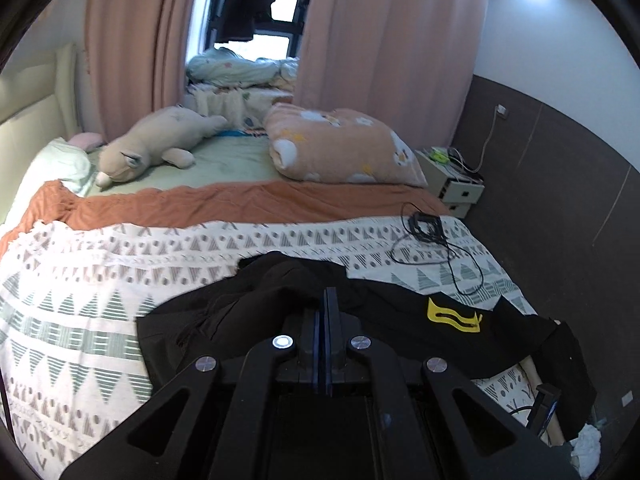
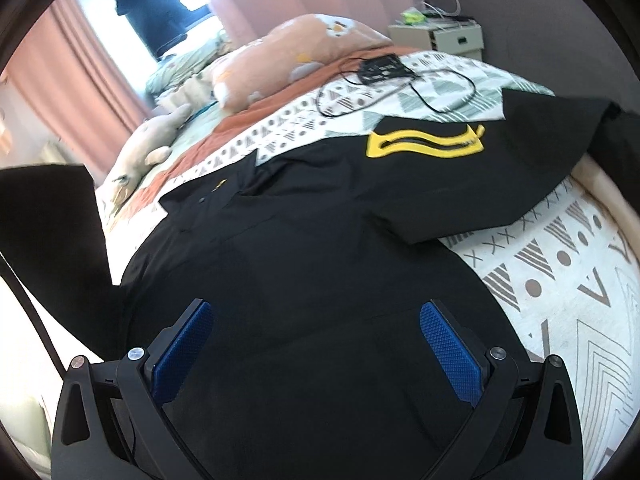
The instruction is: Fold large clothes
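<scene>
A black shirt (image 2: 304,248) with a yellow emblem (image 2: 426,142) lies spread across a patterned bedspread (image 2: 568,280) on the bed. The left gripper (image 1: 330,300) has its jaws pressed together, a bunched fold of the black cloth heaped around and just beyond its tips; whether any fabric is pinched between them cannot be told. The right gripper (image 2: 316,312) hangs over the shirt's body with its blue pads (image 2: 450,354) spread wide and nothing between them. Beyond the right gripper's tips, a black cable (image 2: 400,88) coils on the bedspread, with an orange pillow (image 2: 288,56) and a plush toy (image 2: 148,152) further off to its left.
</scene>
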Motion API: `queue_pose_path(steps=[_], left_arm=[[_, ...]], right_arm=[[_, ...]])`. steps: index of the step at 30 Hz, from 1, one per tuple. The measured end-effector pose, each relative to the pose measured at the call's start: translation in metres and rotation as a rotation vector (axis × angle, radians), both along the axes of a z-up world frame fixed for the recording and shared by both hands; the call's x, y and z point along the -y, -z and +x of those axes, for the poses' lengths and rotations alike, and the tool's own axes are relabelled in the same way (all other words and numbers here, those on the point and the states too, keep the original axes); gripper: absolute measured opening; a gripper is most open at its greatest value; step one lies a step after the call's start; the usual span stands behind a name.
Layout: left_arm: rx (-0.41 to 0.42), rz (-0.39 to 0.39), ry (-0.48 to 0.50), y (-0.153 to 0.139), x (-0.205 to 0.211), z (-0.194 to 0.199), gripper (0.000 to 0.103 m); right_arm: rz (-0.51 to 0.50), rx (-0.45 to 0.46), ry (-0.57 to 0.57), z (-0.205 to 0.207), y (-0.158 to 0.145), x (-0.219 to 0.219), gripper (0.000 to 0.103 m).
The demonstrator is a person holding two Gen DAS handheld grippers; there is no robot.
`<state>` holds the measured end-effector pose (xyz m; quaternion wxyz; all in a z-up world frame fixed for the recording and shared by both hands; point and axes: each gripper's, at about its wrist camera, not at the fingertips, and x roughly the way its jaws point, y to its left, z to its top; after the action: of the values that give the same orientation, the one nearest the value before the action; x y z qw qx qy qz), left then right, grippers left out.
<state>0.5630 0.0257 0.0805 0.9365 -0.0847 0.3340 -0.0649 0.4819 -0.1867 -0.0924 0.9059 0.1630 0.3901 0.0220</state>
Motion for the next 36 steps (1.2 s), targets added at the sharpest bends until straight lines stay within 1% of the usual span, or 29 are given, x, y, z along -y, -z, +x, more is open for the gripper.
queue_pose_path(steps=[2, 6, 8, 11, 14, 16, 17, 18, 19, 21, 23, 26, 29, 32, 36], left_arm=[[-0.028, -0.015, 0.027, 0.017, 0.016, 0.015, 0.004], [-0.092, -0.068, 0.092, 0.055, 0.042, 0.039, 0.004], [-0.136, -0.092, 0.098, 0.078, 0.056, 0.051, 0.004], [-0.208, -0.150, 0.118, 0.115, 0.075, 0.065, 0.004], [-0.262, -0.190, 0.136, 0.146, 0.091, 0.070, 0.005], [-0.287, -0.232, 0.175, 0.163, 0.100, 0.070, 0.017], [-0.297, -0.253, 0.195, 0.170, 0.103, 0.070, 0.044], [-0.306, -0.274, 0.211, 0.175, 0.105, 0.068, 0.093], [-0.312, -0.293, 0.221, 0.179, 0.106, 0.067, 0.103], [-0.319, -0.301, 0.220, 0.183, 0.106, 0.059, 0.103], [-0.317, -0.317, 0.207, 0.181, 0.096, 0.048, 0.103], [-0.278, -0.322, 0.171, 0.170, 0.072, 0.030, 0.103], [-0.239, -0.342, 0.135, 0.157, 0.041, 0.002, 0.103], [-0.185, -0.307, 0.054, 0.144, 0.008, -0.033, 0.103], [-0.141, -0.311, -0.047, 0.140, -0.039, -0.079, 0.103]], right_arm=[[-0.003, -0.010, 0.018, 0.007, 0.003, 0.005, 0.103], [0.013, -0.026, 0.035, 0.019, 0.006, 0.014, 0.103], [0.021, -0.035, 0.052, 0.023, 0.009, 0.021, 0.103], [0.040, -0.045, 0.078, 0.027, 0.012, 0.028, 0.103], [0.049, -0.041, 0.076, 0.031, 0.012, 0.035, 0.103], [0.045, -0.039, 0.088, 0.032, 0.012, 0.039, 0.103], [0.046, -0.038, 0.094, 0.033, 0.011, 0.042, 0.103], [0.049, -0.038, 0.099, 0.033, 0.012, 0.045, 0.103], [0.053, -0.039, 0.103, 0.033, 0.012, 0.047, 0.103], [0.066, -0.042, 0.104, 0.033, 0.014, 0.049, 0.103], [0.071, -0.045, 0.101, 0.034, 0.015, 0.049, 0.103], [0.062, -0.047, 0.090, 0.035, 0.015, 0.046, 0.103], [0.055, -0.042, 0.072, 0.035, 0.013, 0.037, 0.103], [0.041, -0.034, 0.040, 0.035, 0.011, 0.023, 0.103], [-0.002, -0.021, -0.025, 0.036, 0.010, -0.008, 0.103]])
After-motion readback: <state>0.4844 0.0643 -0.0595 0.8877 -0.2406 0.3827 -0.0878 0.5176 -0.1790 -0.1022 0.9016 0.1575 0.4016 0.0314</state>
